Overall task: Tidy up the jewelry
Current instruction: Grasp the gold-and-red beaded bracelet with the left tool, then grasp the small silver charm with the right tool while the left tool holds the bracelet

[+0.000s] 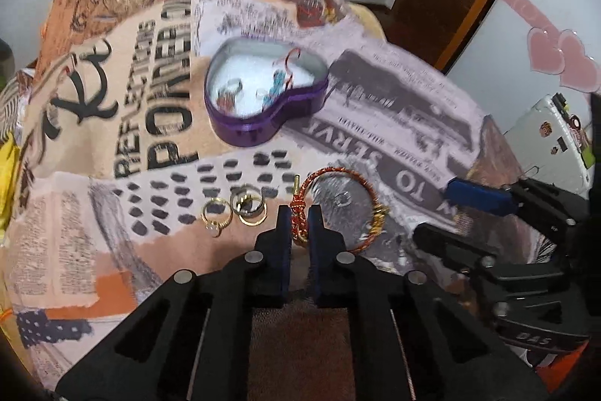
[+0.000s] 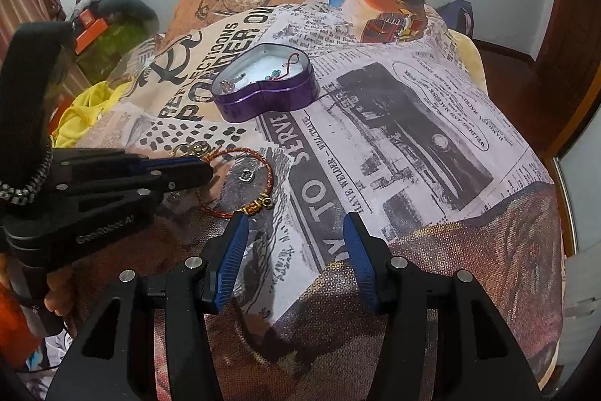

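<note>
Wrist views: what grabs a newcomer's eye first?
The purple heart tin, open mid-blanket with jewelry inside. Nearer, the left gripper is shut on the knot of a red-gold bracelet, with gold rings just to the left. The right gripper hangs open, empty.

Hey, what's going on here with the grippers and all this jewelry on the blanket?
A person is sorting jewelry with two handheld grippers. The left gripper has its jaws shut on the knotted part of a red-and-gold bracelet lying on the printed blanket. The right gripper hangs open beside it, holding nothing. Gold rings wait nearby; the purple heart-shaped tin already holds some pieces.
</note>
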Motion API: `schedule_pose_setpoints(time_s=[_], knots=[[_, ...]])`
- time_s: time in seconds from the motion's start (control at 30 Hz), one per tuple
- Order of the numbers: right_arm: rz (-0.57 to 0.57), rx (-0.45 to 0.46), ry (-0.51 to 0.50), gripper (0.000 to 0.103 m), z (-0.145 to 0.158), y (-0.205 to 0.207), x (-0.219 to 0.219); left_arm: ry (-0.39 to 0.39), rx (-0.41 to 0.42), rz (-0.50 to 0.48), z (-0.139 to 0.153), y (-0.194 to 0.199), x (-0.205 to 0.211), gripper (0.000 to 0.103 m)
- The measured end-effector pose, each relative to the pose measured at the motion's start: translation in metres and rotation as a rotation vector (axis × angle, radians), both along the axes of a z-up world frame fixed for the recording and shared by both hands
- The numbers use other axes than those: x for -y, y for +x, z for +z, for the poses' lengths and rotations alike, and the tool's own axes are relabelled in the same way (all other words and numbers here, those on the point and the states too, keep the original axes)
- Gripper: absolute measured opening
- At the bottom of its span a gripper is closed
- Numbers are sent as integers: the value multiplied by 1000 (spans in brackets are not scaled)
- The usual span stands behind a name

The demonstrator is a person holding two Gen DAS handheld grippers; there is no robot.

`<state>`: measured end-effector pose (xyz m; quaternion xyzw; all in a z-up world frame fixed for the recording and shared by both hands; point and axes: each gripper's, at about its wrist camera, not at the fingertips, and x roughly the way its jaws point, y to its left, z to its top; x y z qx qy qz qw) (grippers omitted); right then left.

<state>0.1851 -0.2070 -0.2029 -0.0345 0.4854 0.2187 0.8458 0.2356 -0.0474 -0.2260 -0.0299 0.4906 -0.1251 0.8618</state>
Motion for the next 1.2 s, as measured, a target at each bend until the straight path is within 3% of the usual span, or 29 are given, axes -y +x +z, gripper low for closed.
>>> schedule_pose_setpoints(time_s=[0.43,0.7,0.87,1.2], knots=[[41,17,6,49,3,3,-23,13,194,110,63,-32,-49,7],[41,-27,-9,49,-15,19,-41,28,214,154,60,-39,-71,7],[42,-8,-8,48,-17,20,-44,31,211,148,53,-40,-70,7],[65,36,-113,19,-22,19,-57,-5,186,139,45,-35,-69,7]])
